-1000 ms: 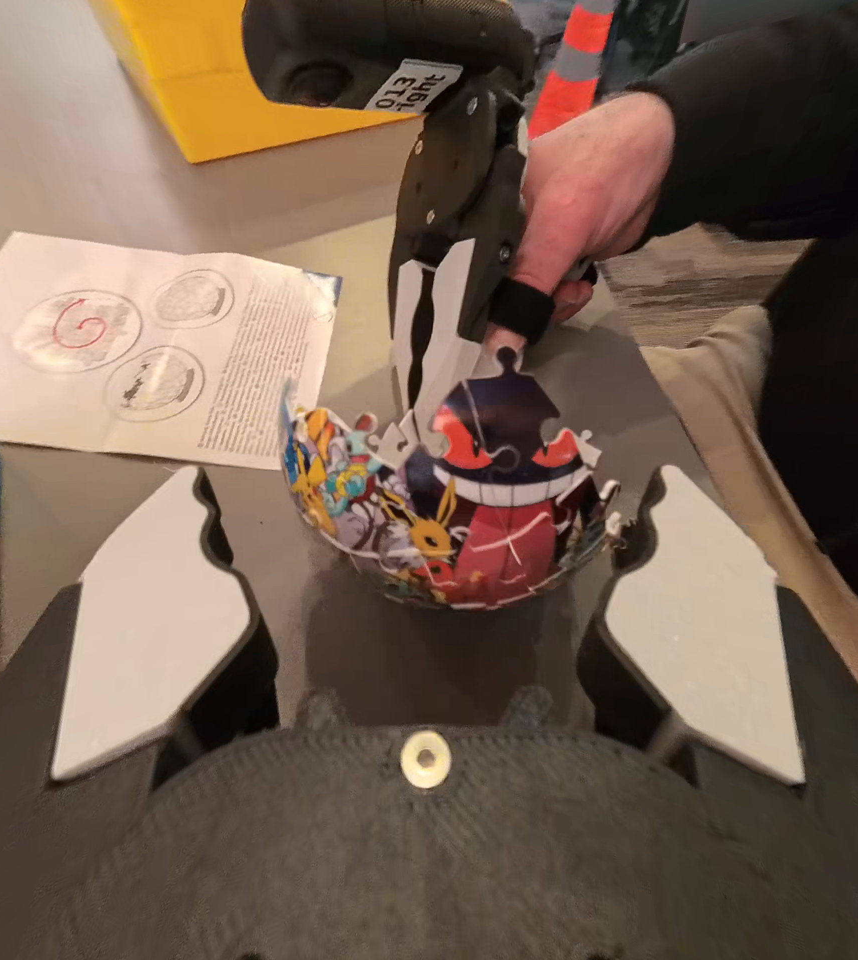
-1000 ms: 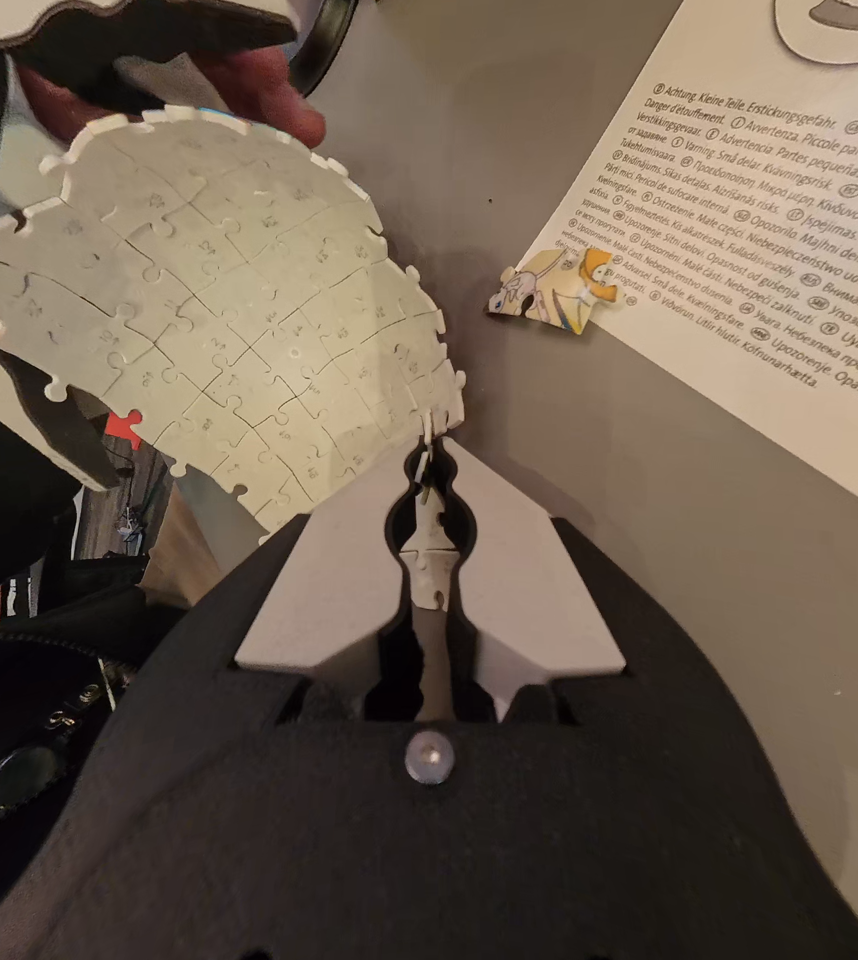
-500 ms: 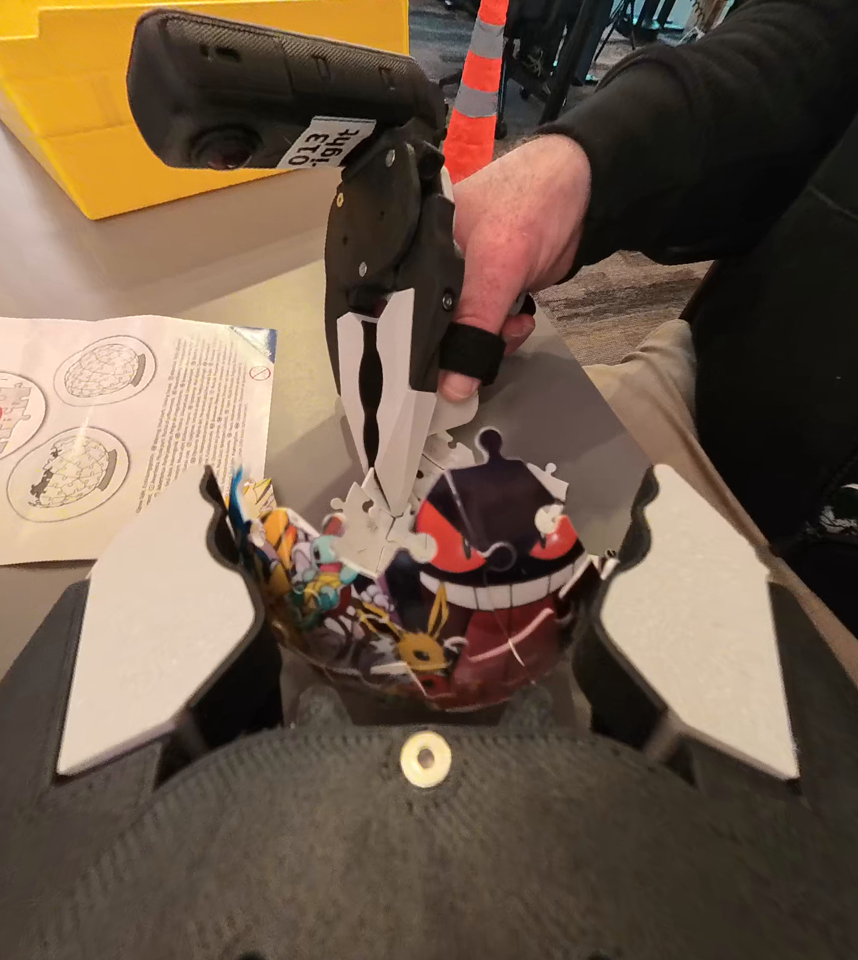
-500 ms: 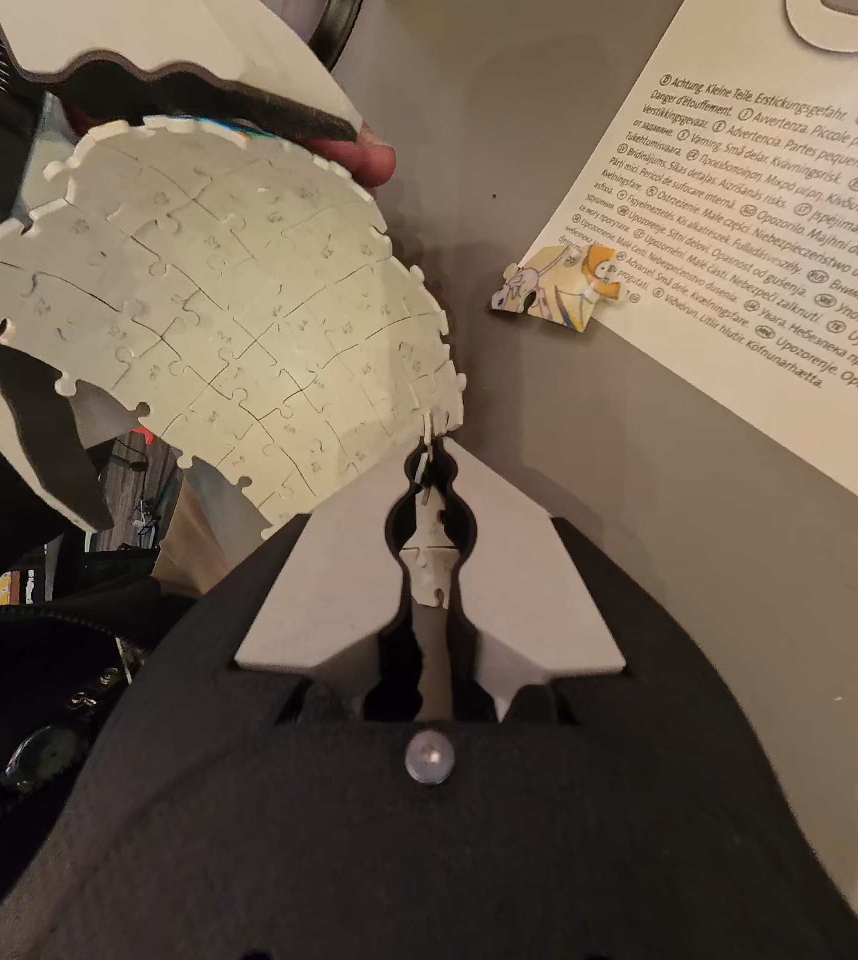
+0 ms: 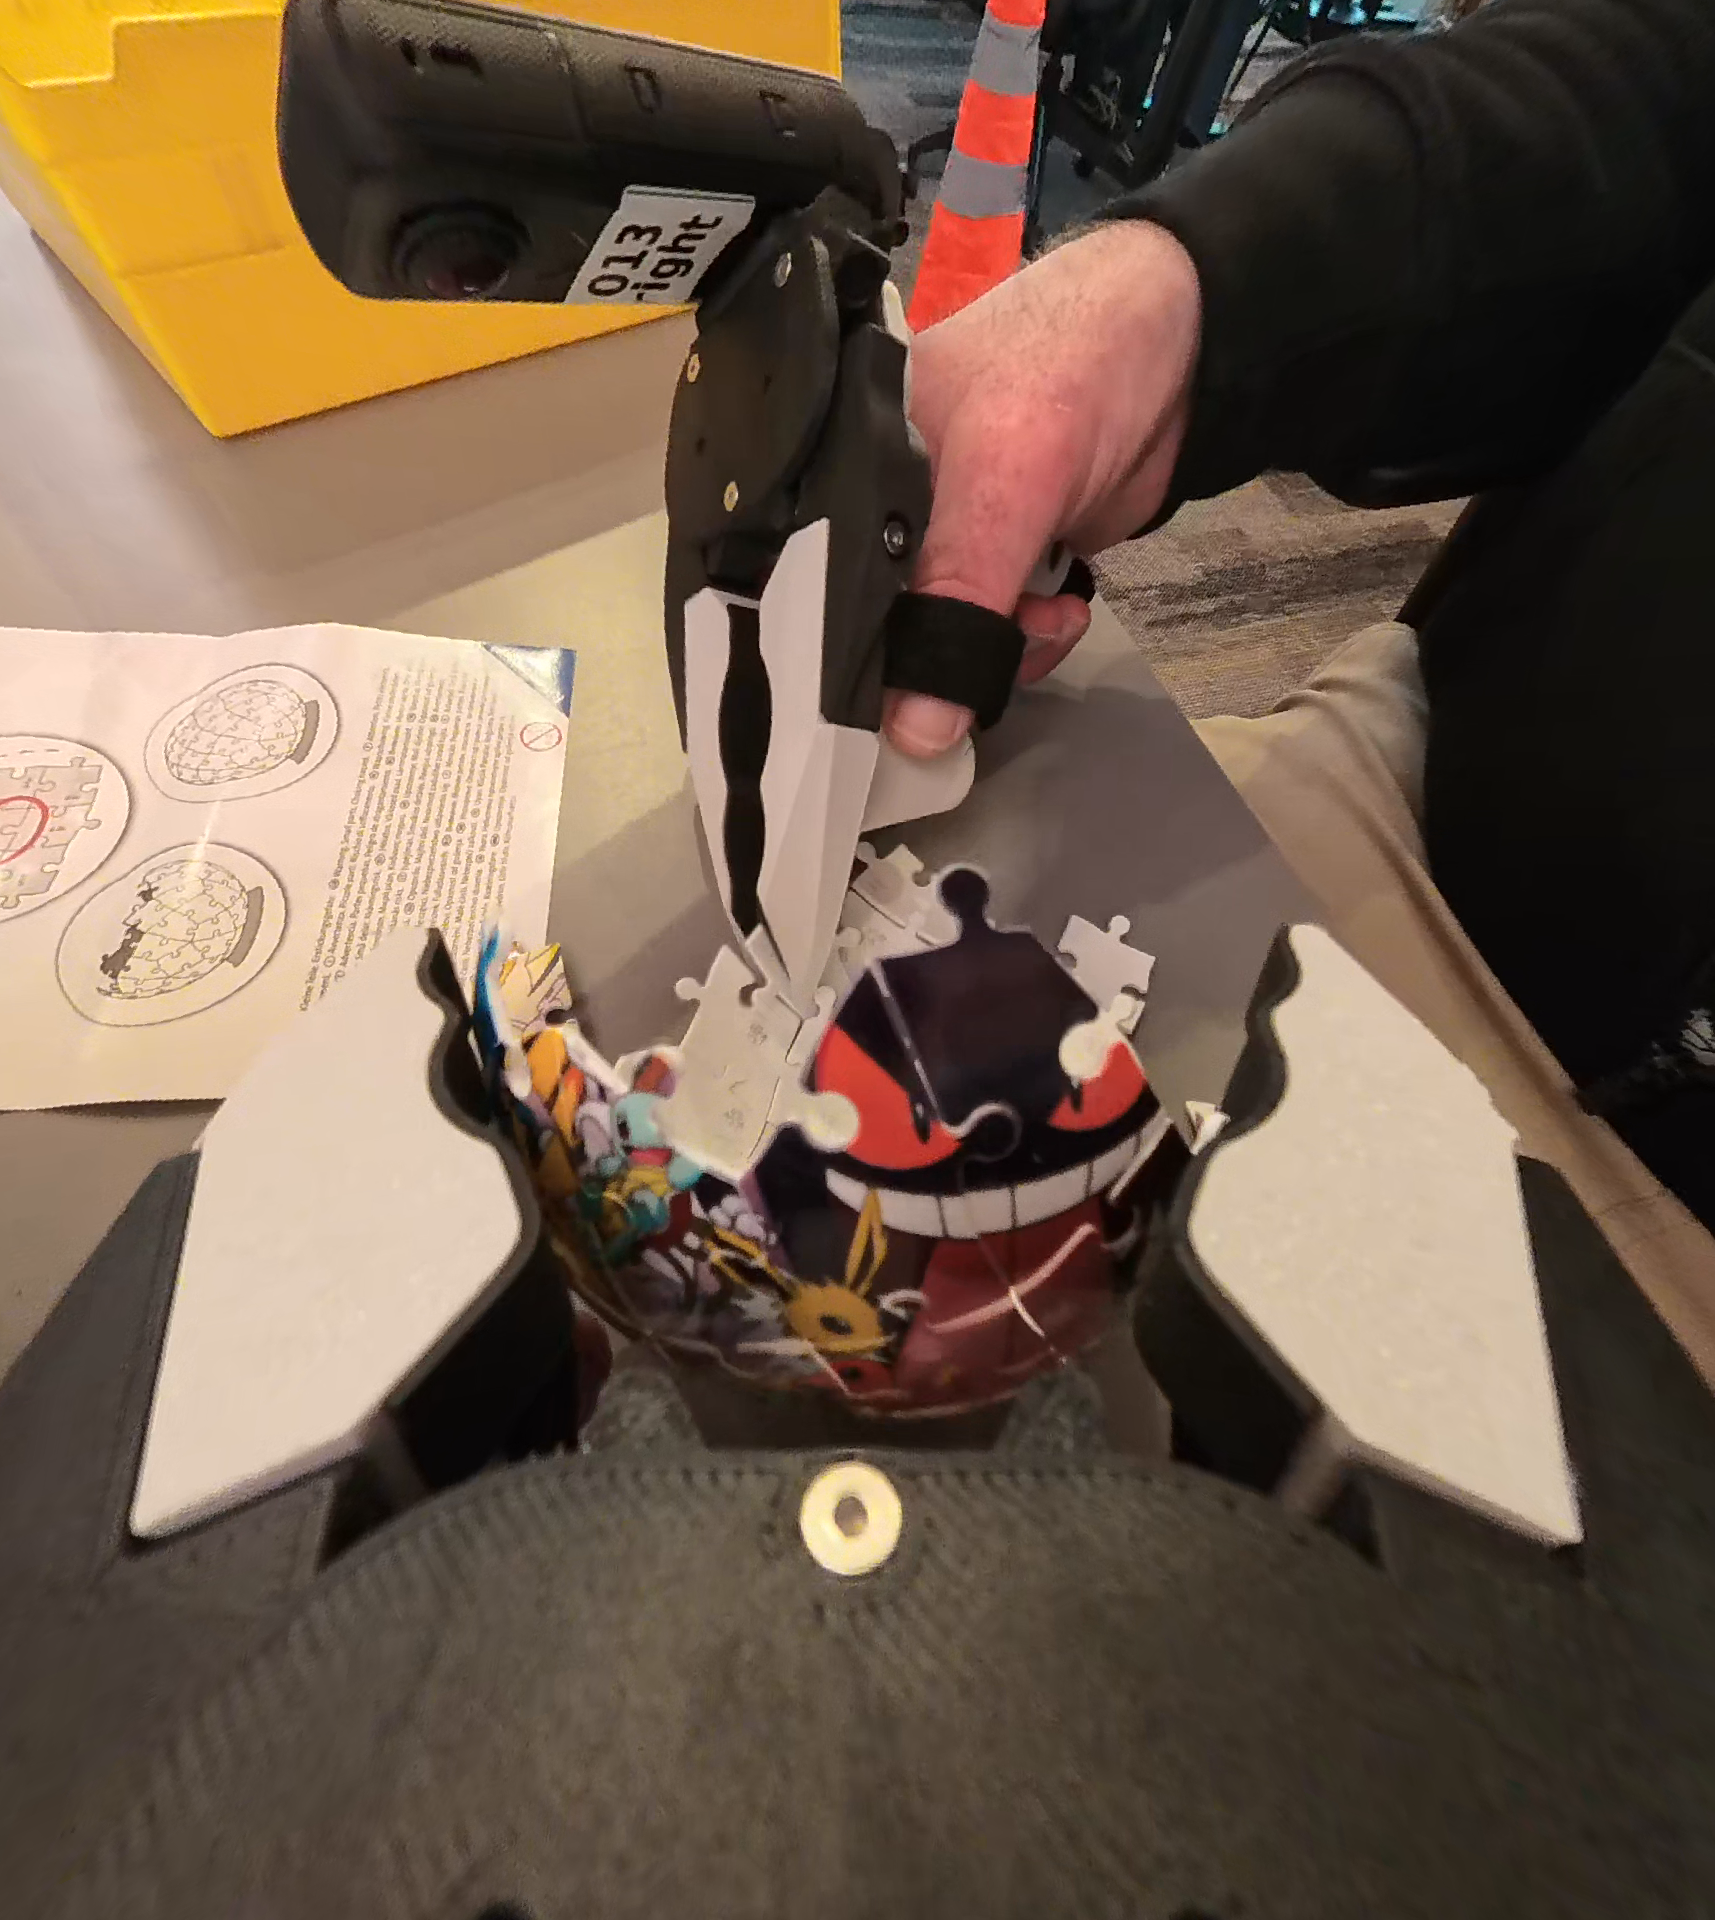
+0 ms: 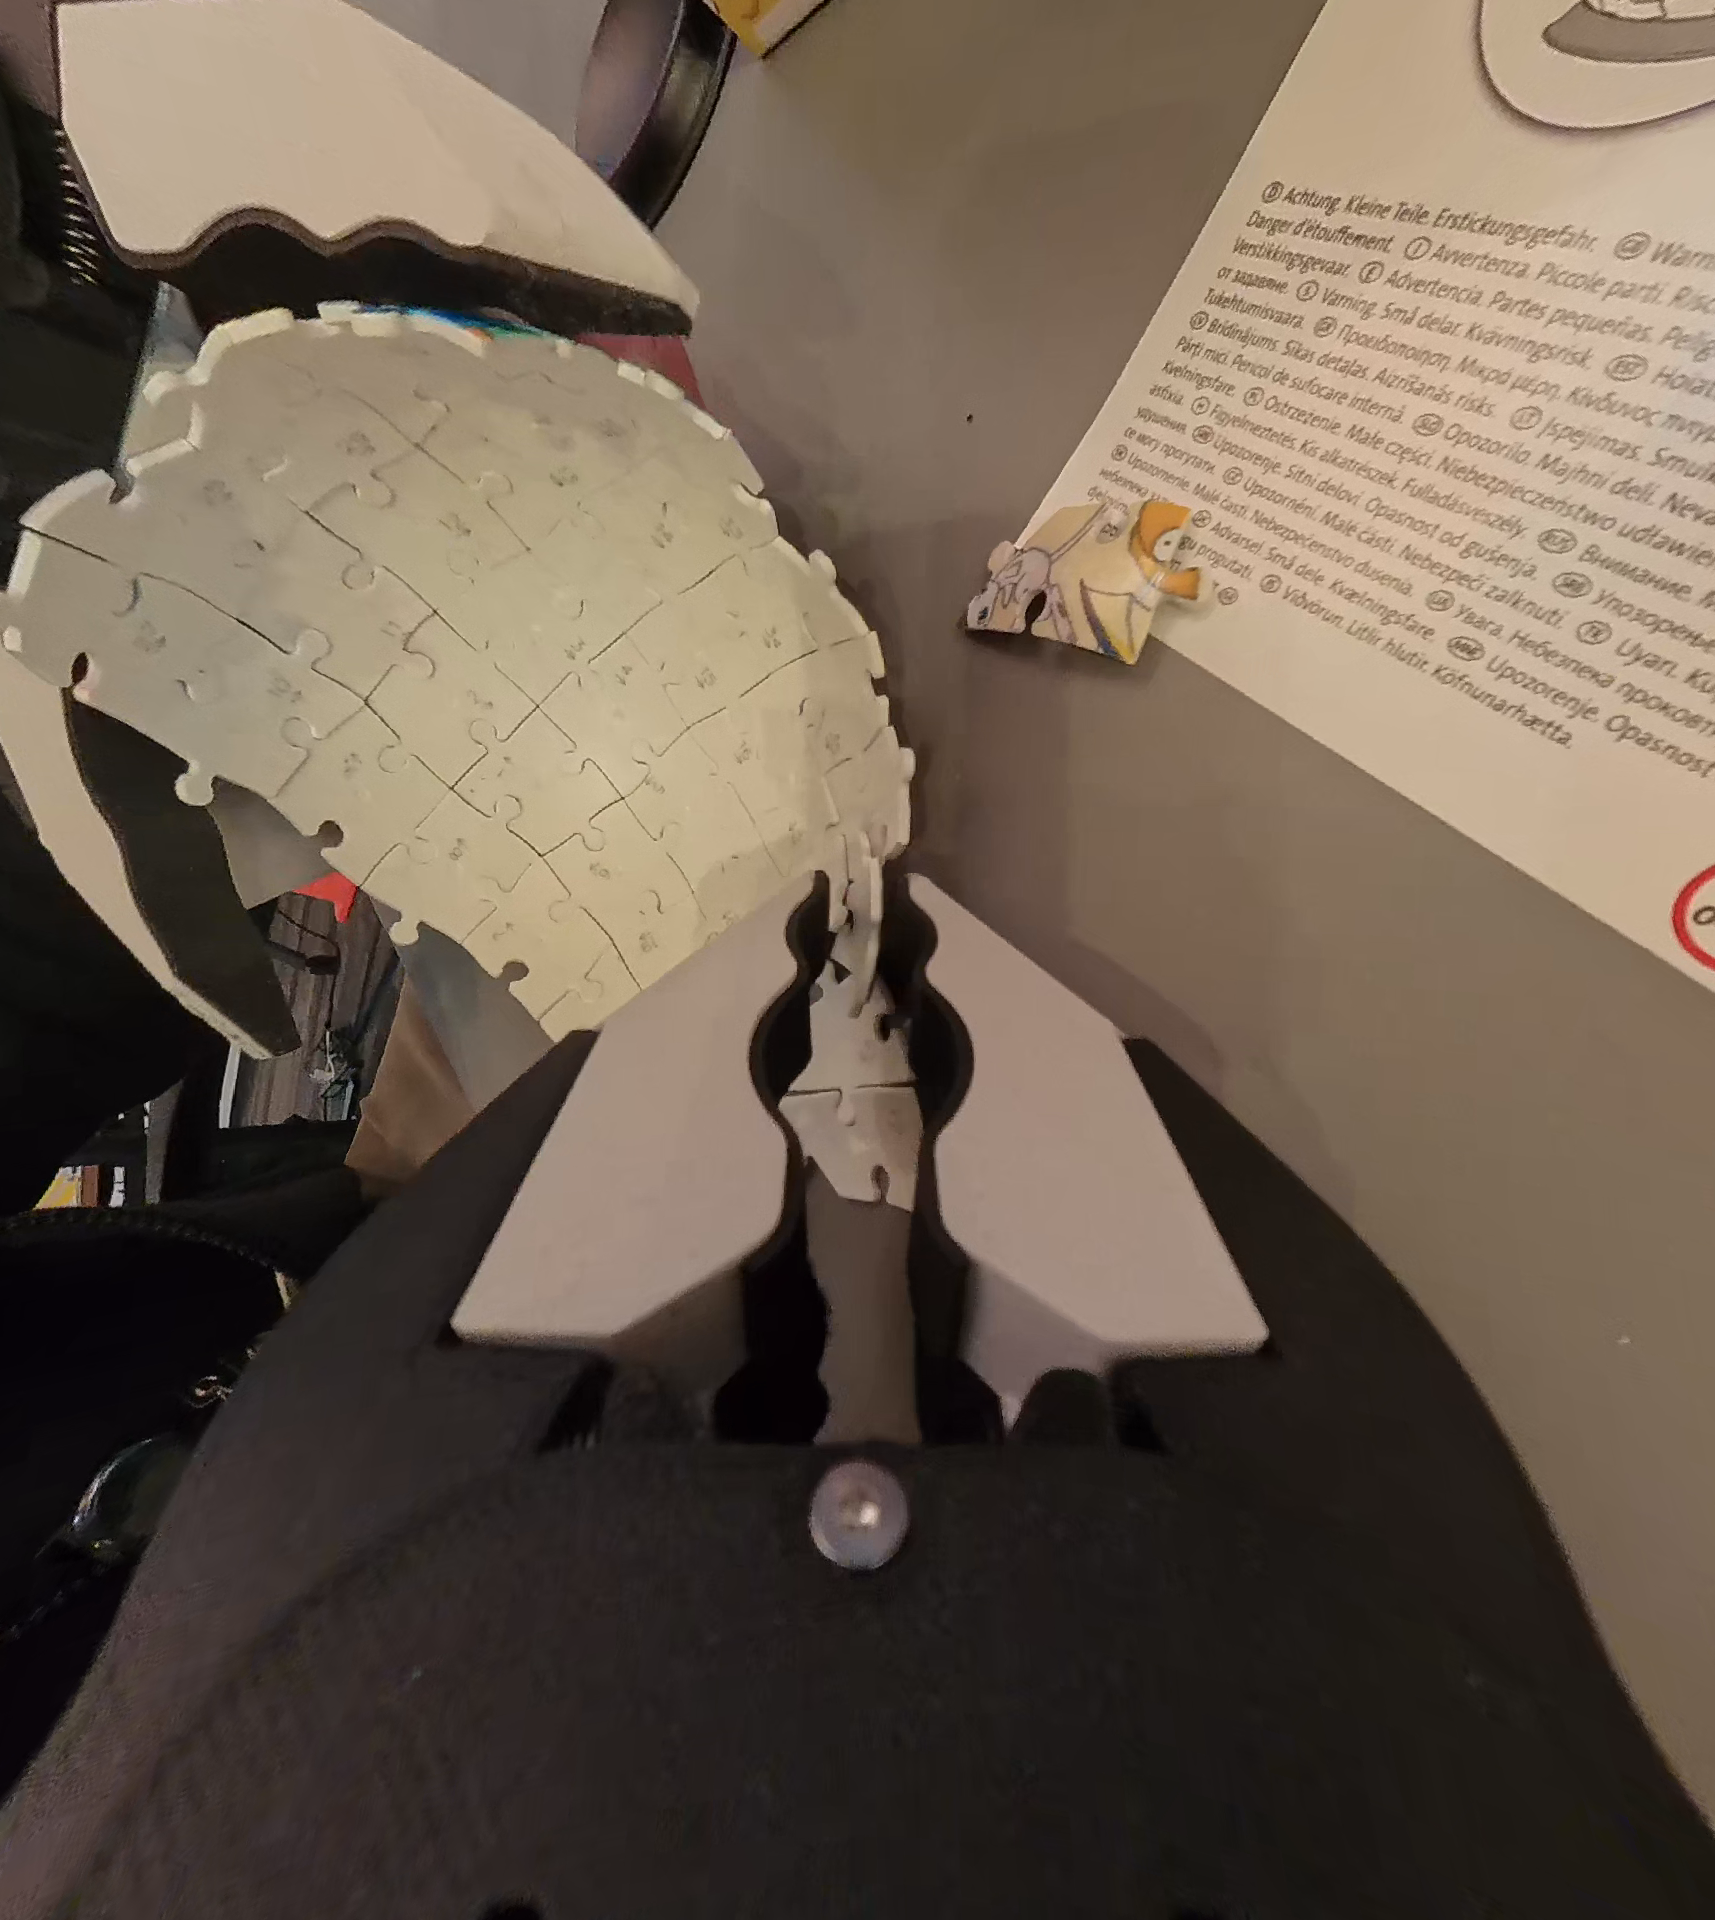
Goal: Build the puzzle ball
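The half-built puzzle ball is a bowl with colourful cartoon art outside and a white inside. My left gripper is open, with one finger close to each side of the bowl; I cannot tell whether they press on it. It also shows in the right wrist view. My right gripper is shut on a few joined white-backed puzzle pieces and holds them at the bowl's rim. In the left wrist view the right gripper points down, with the pieces at its tips.
A loose yellow-and-white puzzle piece lies on the grey table at the edge of the instruction sheet. A yellow box stands behind. A person's hand holds the right gripper. The table edge runs close on the right. My right fingertips sit around 7 centimeters from my left ones.
My left gripper has moved forward, and the bowl now sits between its fingers. The right gripper has stayed shut on the pieces at the rim.
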### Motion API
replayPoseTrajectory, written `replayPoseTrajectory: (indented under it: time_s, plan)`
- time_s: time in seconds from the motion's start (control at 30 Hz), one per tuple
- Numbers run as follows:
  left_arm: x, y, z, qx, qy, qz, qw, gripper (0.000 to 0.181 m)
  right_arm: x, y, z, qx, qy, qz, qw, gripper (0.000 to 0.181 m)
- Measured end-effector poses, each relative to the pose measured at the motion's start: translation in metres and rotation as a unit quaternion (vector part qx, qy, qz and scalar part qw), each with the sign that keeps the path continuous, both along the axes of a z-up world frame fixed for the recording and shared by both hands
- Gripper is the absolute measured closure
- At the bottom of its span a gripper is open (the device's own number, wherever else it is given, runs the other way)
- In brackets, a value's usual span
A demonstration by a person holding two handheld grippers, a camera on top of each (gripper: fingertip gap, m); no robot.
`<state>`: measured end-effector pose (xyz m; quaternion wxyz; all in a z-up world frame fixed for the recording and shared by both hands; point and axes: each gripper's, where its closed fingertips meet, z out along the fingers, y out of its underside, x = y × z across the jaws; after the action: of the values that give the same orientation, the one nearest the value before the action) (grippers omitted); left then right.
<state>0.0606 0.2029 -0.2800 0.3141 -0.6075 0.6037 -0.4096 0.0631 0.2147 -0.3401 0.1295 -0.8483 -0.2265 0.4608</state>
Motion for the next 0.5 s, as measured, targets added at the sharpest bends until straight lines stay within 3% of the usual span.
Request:
replayPoseTrajectory:
  time_s: [0.5]
  plan:
    - [0.000, -0.003, -0.003, 0.029, 0.034, 0.010, 0.999, 0.047, 0.016, 0.004, 0.009, 0.022, -0.013, 0.001, 1.000, 0.156]
